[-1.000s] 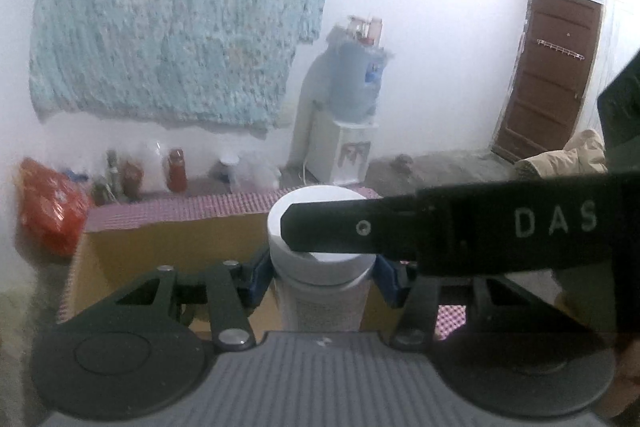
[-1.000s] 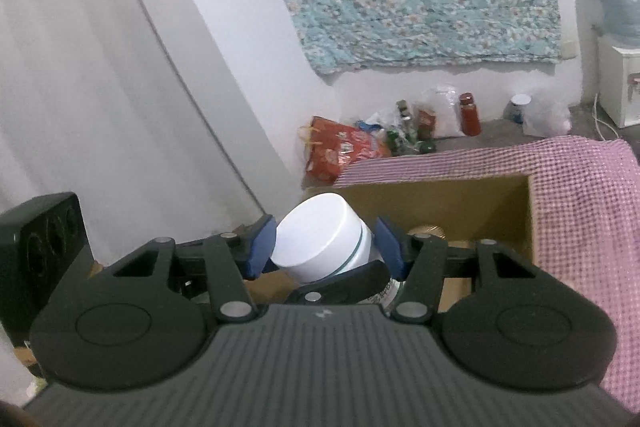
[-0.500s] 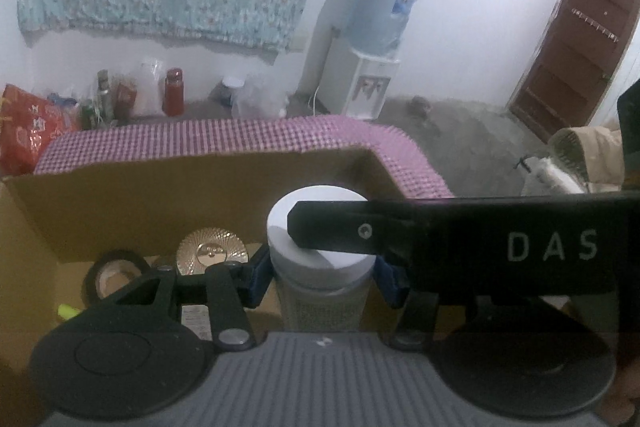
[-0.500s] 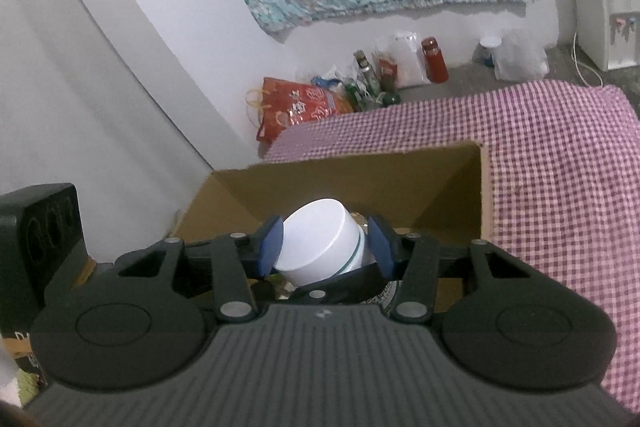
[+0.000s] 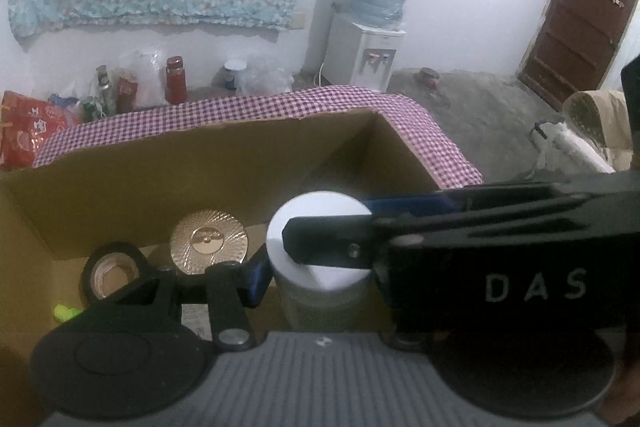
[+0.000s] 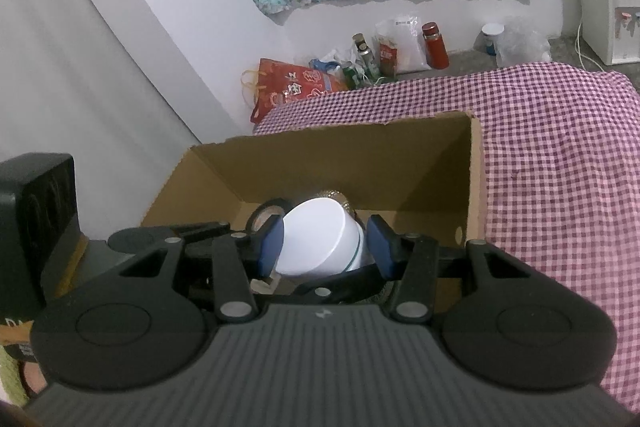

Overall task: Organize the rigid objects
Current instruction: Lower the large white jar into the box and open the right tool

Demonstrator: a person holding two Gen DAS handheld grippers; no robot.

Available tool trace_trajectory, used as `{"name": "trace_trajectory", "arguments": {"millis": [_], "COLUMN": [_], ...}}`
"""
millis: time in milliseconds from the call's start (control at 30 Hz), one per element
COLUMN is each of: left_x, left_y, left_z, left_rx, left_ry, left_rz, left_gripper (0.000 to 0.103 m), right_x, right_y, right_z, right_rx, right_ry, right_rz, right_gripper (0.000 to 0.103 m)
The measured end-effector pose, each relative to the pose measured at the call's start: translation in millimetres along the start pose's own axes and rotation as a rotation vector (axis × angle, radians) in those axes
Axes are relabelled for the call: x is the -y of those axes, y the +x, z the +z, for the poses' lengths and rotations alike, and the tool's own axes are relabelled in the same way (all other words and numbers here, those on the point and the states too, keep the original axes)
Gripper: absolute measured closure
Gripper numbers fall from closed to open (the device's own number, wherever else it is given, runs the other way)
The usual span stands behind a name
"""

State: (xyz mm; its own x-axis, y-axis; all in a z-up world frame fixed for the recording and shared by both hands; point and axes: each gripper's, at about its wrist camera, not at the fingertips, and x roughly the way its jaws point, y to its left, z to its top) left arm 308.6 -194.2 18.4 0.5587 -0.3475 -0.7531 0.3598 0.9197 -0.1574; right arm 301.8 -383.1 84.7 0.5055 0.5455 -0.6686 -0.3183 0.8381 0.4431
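White-lidded jar (image 5: pixel 320 247) stands upright, clamped between both the left gripper (image 5: pixel 320 279) and the right gripper (image 6: pixel 326 247), each partly closed on it. The cardboard box (image 5: pixel 160 187) floor lies directly beneath, with the gold disc (image 5: pixel 209 241) at ten o'clock.

The box (image 5: pixel 132 183) is open on top, so a hand can go in from above; its tall back wall blocks the far side; a tape roll (image 5: pixel 110 273) and a gold lid (image 5: pixel 209 241) fill the left of the floor; the right corner is bare; the white jar (image 5: pixel 320 247) stands in the middle; the right gripper (image 6: pixel 326 247) crosses over it; the cloth (image 6: pixel 560 155) beside the box is clear.
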Motion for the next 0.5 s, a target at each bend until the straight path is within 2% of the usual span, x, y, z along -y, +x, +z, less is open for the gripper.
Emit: {"name": "trace_trajectory", "arguments": {"millis": [500], "left_x": [17.0], "left_y": [-0.7], "left_z": [-3.0], "left_rx": [0.023], "left_ry": [0.059], "left_rz": [0.035], "left_gripper": [0.047], "right_x": [6.1], "right_y": [-4.9], "right_z": [-0.8], "right_rx": [-0.004], "right_ry": [0.028], "right_rz": [0.010], "right_gripper": [0.055]}}
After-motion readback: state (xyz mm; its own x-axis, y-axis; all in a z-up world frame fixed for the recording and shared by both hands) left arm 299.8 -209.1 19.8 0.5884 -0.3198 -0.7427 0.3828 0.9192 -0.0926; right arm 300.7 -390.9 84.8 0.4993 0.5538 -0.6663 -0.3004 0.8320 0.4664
